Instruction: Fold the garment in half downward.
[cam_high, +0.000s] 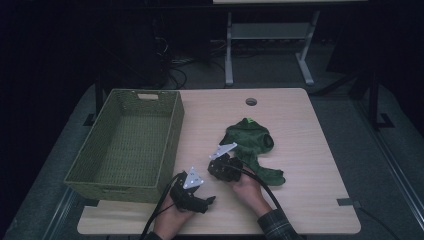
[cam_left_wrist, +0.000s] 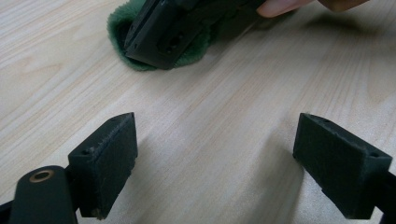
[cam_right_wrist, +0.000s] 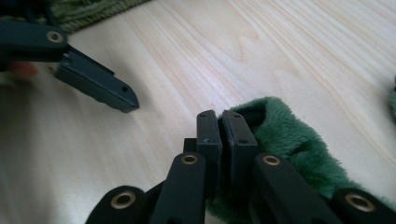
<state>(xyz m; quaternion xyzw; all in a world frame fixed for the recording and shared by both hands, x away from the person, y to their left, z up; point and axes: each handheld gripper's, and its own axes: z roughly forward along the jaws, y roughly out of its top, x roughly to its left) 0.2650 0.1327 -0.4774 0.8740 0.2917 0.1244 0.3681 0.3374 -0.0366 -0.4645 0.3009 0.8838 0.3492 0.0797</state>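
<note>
Our right gripper (cam_high: 223, 167) has its jaws pressed together on the near sleeve end of the green fleece garment (cam_high: 250, 145), a thin fold of cuff pinched between the pads. The garment lies right of the green woven basket (cam_high: 127, 142), its long axis running from the hood at the far end to the sleeve tips nearest us. Our left gripper (cam_high: 200, 200) rests just off the basket's near corner, jaws wide apart over bare table (cam_high: 310, 150), holding nothing. The basket sits left of the pinched cuff.
</note>
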